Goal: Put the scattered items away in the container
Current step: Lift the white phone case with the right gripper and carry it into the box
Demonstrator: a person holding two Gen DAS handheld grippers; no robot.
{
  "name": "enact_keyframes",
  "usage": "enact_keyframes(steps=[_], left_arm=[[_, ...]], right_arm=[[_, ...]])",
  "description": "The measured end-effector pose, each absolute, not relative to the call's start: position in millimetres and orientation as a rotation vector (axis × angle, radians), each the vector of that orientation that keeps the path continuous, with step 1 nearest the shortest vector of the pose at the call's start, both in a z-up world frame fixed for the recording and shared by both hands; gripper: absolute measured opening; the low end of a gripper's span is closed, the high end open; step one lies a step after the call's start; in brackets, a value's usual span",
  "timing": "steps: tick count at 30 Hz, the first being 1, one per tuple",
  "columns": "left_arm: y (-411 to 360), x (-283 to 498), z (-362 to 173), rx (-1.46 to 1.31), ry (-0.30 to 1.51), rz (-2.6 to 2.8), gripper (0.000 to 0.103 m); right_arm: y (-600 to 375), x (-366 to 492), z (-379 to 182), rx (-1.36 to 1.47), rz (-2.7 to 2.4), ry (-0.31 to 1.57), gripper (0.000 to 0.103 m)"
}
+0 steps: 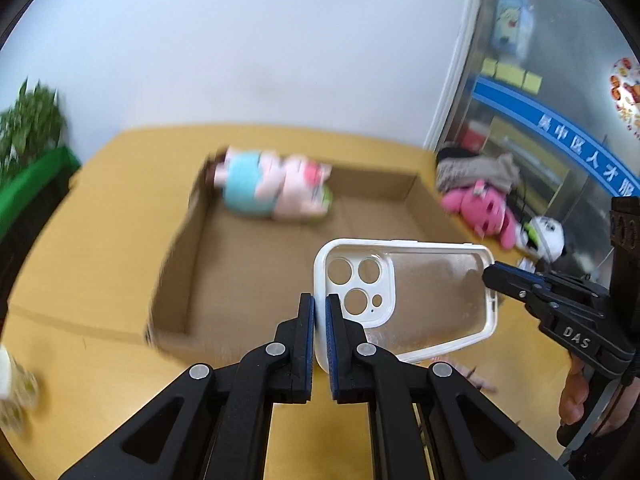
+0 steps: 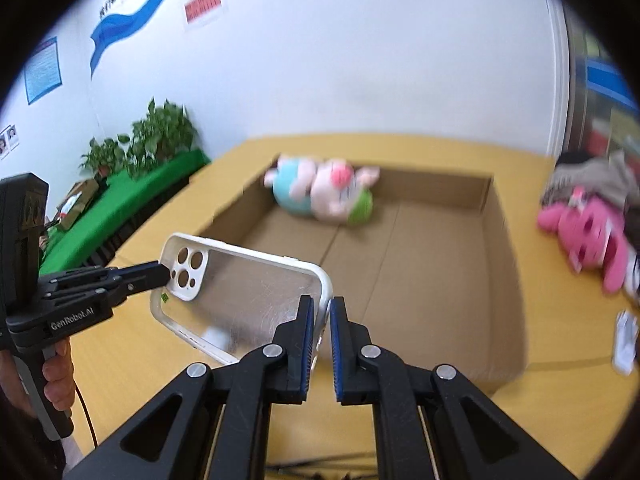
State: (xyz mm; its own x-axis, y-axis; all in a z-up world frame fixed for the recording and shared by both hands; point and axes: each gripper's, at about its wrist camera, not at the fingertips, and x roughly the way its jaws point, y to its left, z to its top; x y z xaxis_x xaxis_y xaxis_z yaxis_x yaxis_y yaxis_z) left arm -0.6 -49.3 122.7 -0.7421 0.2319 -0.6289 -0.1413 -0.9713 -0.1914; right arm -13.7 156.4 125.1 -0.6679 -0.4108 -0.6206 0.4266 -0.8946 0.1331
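**Phone case held at both ends above the box**

The left tool [image 1: 320,308] and right tool [image 2: 325,312] are each pinching an end of the white phone case [image 1: 408,300], which is hanging over the cardboard box's [image 2: 504,280] near left corner. A plush pig [image 2: 324,192] is lying inside at the far wall; a pink plush [image 2: 588,236] is resting on the surface [image 1: 100,240] to the right.

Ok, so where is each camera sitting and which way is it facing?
Left wrist: on the left tool, facing the open cardboard box; its fingers pinch the camera end of the white-rimmed clear phone case; the right tool enters from the right.
Right wrist: on the right tool, facing the box; it pinches the case's other end; the left tool and hand show.
Shared: case, box, pastel plush toy inside.
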Motion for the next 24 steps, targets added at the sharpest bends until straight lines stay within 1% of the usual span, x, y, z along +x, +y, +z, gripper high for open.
enact_keyframes(steps=[5,9,13,17,22,24], left_arm=[[-44,-32,167,-0.928,-0.153,2.777,0.005],[-30,-64,185,-0.923,-0.115,2.761,0.006],[-14,-108,191,-0.962,-0.104,2.712,0.006],[-2,-156,185,-1.046,-0.155,2.66,0.006],[17,-202,163,-1.145,-0.11,2.637,0.006],[20,-224,148,-1.202,-0.128,2.601,0.006]], right_arm=[[159,-36,166,0.827,-2.561,0.034,0.007],[169,-61,195,0.778,-2.601,0.044,0.007],[185,-101,211,0.811,-2.632,0.033,0.007],[196,-134,209,0.874,-2.649,0.047,0.007],[212,-184,183,1.008,-2.628,0.052,0.007],[218,-203,168,1.06,-2.607,0.038,0.007]])
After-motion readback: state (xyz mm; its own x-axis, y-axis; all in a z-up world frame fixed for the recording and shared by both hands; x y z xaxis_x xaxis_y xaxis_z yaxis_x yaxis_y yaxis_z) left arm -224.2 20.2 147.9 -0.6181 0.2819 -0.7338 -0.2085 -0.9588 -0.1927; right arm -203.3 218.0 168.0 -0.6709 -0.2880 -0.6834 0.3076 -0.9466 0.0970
